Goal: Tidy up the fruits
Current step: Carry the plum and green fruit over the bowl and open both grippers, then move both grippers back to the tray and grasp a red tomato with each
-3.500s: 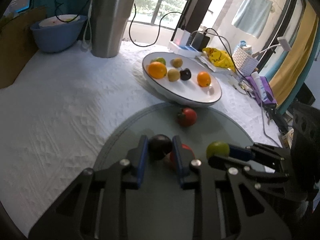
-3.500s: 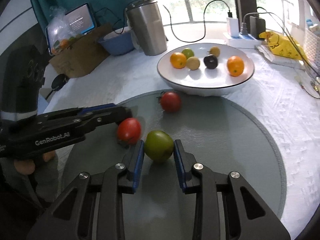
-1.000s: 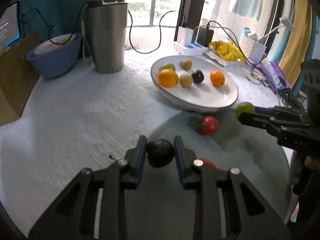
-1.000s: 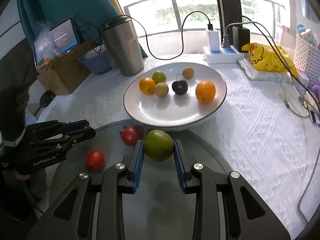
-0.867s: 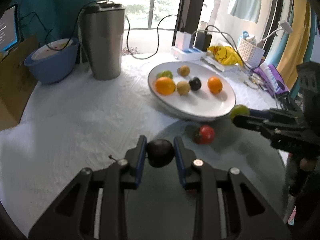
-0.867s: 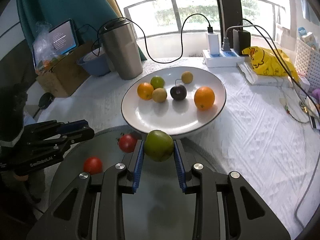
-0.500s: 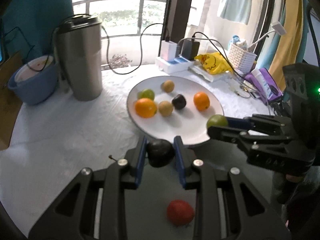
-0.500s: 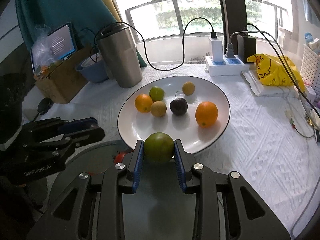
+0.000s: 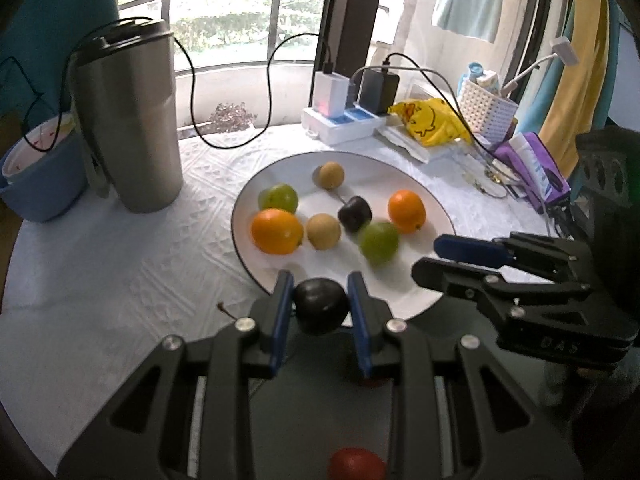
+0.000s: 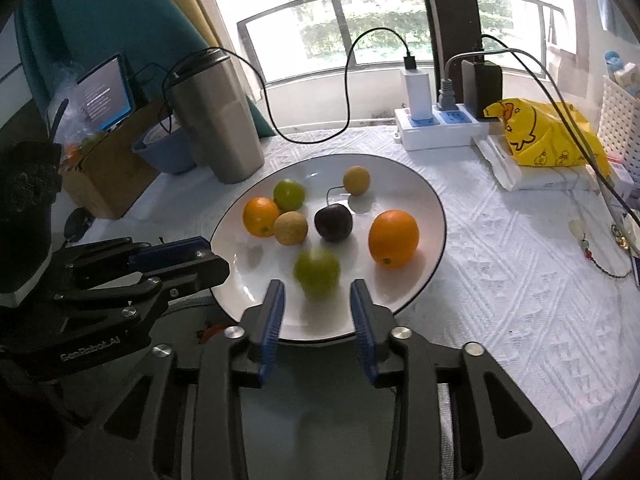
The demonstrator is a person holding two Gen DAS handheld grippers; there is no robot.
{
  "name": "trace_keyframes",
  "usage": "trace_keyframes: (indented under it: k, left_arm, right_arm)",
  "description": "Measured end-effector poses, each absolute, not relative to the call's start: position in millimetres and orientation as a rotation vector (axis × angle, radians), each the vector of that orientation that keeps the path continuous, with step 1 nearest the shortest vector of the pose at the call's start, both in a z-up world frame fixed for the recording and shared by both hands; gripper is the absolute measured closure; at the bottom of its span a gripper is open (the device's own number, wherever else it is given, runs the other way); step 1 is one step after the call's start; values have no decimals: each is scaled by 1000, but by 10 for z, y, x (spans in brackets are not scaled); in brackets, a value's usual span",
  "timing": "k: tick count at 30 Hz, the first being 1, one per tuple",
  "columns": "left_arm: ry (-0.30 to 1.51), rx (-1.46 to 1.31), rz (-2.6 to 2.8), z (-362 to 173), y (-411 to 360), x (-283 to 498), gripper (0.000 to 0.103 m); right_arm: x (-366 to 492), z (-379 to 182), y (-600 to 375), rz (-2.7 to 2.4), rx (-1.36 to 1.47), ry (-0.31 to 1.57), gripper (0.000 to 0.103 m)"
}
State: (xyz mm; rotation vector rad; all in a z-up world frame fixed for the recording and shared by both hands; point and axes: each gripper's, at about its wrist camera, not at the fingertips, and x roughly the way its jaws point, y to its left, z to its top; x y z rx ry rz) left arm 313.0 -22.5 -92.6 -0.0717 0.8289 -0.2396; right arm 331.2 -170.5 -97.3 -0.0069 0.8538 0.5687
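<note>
Left gripper (image 9: 320, 306) clamped on dark plum (image 9: 320, 305) at plate (image 9: 400, 172) near rim; round, axis unclear. Right gripper (image 10: 318, 308) jaws apart; green fruit (image 10: 317, 270) blurred, on plate beyond tips. Red tomato (image 9: 356, 465) cut off by frame edge.

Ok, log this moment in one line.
left hand-held gripper: holds dark round plum | right hand-held gripper: open | blurred green fruit: over white plate
</note>
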Motion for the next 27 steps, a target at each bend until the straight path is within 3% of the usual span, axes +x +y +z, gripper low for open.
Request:
trace_keyframes:
  k: [13,18,27]
  left_arm:
    - [810,-63,-247,-795,-270,3044,72]
    - [787,-74,-249,-702,-247,2927,59]
    - [760,-75,-243,-589,-217,2656,58]
  right_arm:
    - [3144,-876,-1769,558,-12,837,63]
    - [3030,-825,-1776,558,-13,830,63]
    - [2821,-741,-1749,562,-28,817,63]
